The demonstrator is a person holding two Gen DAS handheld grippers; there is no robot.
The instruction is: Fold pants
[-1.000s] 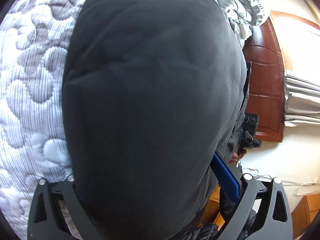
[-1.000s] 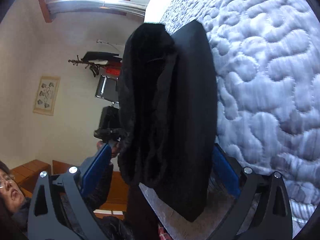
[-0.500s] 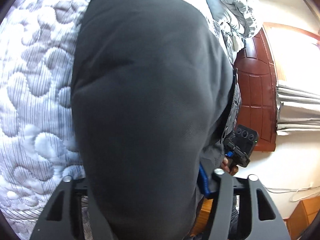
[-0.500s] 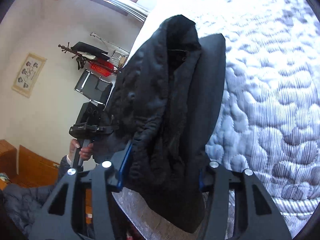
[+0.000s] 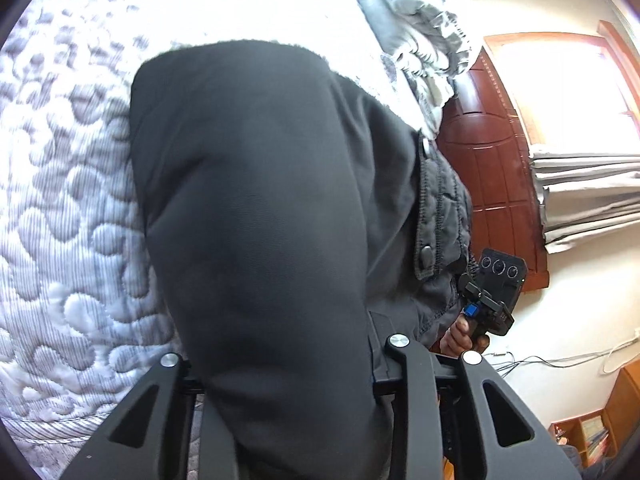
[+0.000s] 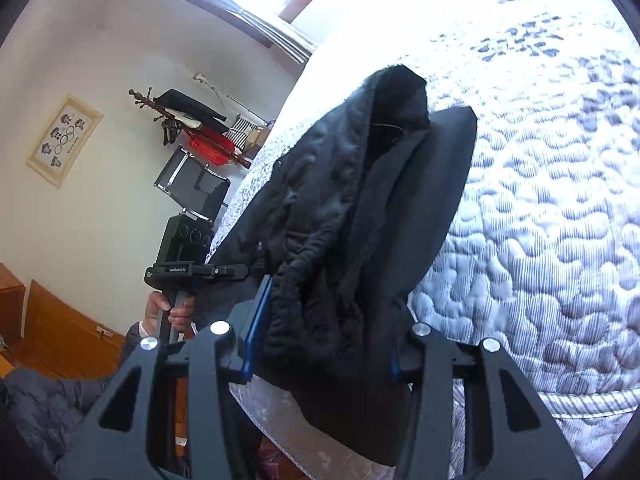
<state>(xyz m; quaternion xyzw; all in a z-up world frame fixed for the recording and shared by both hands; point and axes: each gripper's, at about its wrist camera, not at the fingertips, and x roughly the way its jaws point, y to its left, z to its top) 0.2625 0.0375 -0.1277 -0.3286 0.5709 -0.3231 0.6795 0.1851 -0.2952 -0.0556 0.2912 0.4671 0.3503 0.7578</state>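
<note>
Dark pants [image 5: 260,220] with a black fleece lining [image 6: 360,220] lie folded over the quilted bed [image 5: 60,220], their near end lifted. My left gripper [image 5: 284,364] has its jaws closing on the smooth outer cloth, which fills the gap and hides the pads. My right gripper [image 6: 326,340] is closing too, and its blue pads [image 6: 256,320] press on the bunched fleece waistband. Each view shows the other gripper held in a hand beside the pants: the right one [image 5: 492,292], the left one [image 6: 192,268].
The striped quilt [image 6: 540,220] spreads wide to the far side. A grey duvet [image 5: 416,28] and a dark wooden headboard [image 5: 492,168] stand at the bed's head. A coat rack [image 6: 192,120], a black chair [image 6: 192,184] and wooden furniture [image 6: 60,340] line the wall.
Both pairs of jaws have narrowed from wide apart onto the pants. Both grippers have risen and tilted, lifting the near end of the pants off the quilt.
</note>
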